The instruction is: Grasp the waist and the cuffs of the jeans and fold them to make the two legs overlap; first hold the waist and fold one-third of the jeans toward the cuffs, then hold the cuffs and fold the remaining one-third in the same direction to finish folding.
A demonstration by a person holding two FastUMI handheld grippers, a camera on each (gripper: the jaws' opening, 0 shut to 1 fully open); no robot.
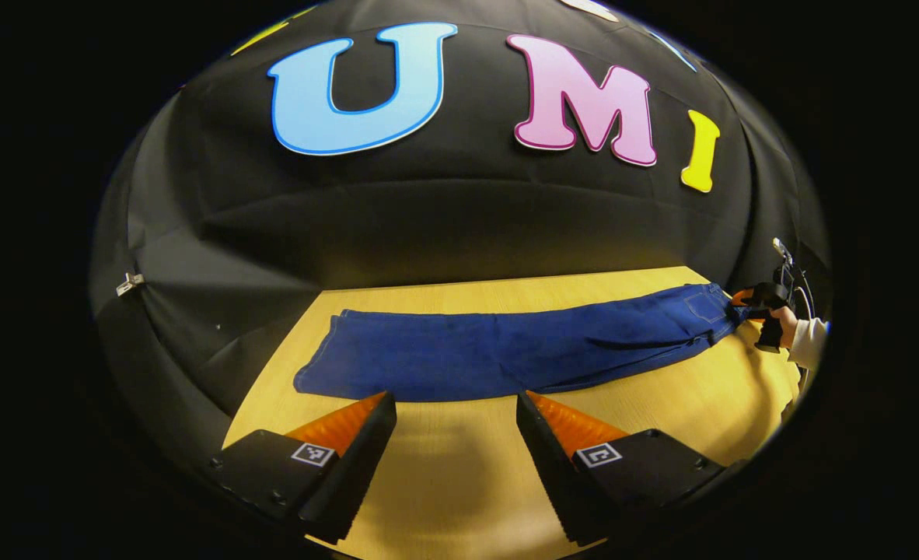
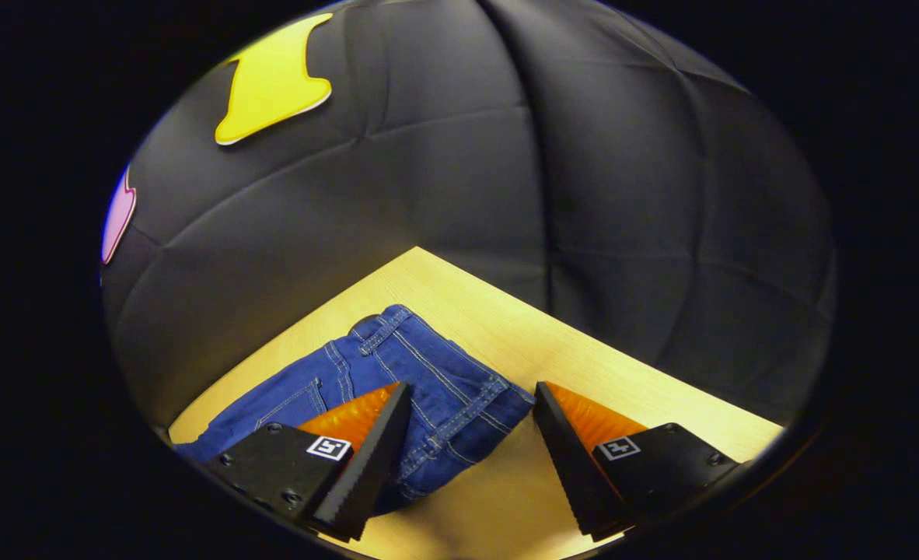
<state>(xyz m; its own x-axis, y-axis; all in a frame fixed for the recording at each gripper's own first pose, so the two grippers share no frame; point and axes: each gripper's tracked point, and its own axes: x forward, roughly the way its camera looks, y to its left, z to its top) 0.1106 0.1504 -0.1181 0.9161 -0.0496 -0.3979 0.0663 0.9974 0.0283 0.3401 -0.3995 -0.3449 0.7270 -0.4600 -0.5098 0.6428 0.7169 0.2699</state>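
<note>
Item one: one pair of jeans [image 1: 506,354], lying flat on the wooden surface [image 1: 444,482], long axis running left to right, cuffs [image 1: 323,362] at the left end, waist [image 2: 428,365] at the right end. The legs appear to be overlapping already.

Item two: left hand-held gripper [image 1: 453,420], one, fingers spread and gripping nothing. We are seeing it hovering just near of the jeans, around mid-leg, with the cuffs lying to its left.

Item three: right hand-held gripper [image 2: 471,435], one, fingers spread either side of the waist's near corner, not pinching yet. We are judging it the nearer to the waist, so the waist grasp falls to it.

Count: two hand-held grippers, one garment, one surface.
</note>
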